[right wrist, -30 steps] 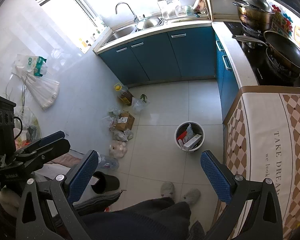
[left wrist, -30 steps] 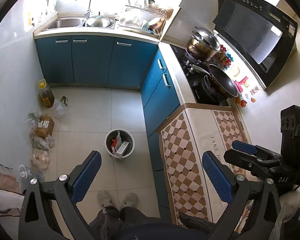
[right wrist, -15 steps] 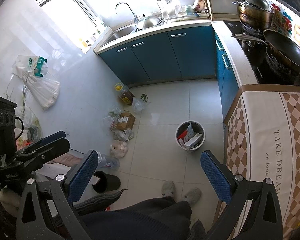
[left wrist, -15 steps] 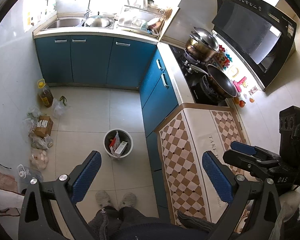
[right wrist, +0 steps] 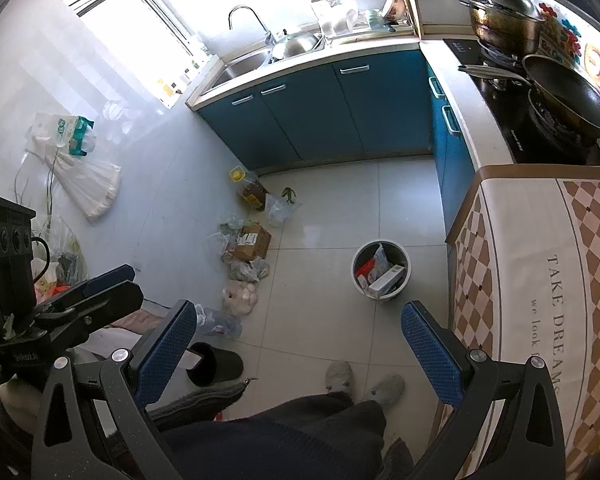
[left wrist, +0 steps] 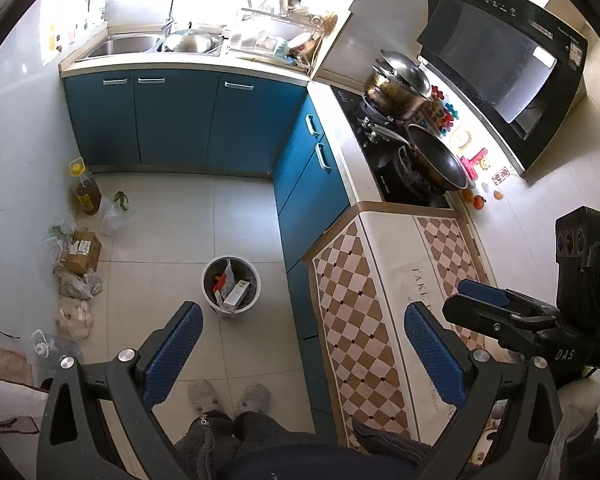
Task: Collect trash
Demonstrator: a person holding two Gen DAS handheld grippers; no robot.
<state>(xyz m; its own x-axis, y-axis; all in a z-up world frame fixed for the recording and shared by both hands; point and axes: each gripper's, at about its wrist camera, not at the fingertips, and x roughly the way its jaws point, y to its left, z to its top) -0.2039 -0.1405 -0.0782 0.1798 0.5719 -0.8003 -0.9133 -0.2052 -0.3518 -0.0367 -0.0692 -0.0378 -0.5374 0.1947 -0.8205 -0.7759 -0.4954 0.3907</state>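
Observation:
A white trash bin (left wrist: 231,289) stands on the tiled floor, holding a white box and wrappers; it also shows in the right wrist view (right wrist: 381,271). My left gripper (left wrist: 302,346) is open and empty, held high above the floor near the bin. My right gripper (right wrist: 298,338) is open and empty, also high above the floor. The right gripper's body shows at the right of the left wrist view (left wrist: 512,316); the left gripper's body shows at the left of the right wrist view (right wrist: 80,300).
Plastic bags, a cardboard box (right wrist: 250,242) and an oil bottle (right wrist: 250,188) line the left wall. A checkered cloth (left wrist: 380,300) covers the counter at right. Stove with pans (left wrist: 420,152), blue cabinets (left wrist: 180,116), a black cup (right wrist: 214,364) and my slippered feet (left wrist: 228,396) are nearby.
The left wrist view has drifted slightly, so the bin and floor items sit a little further left and higher. Both grippers stay open and empty.

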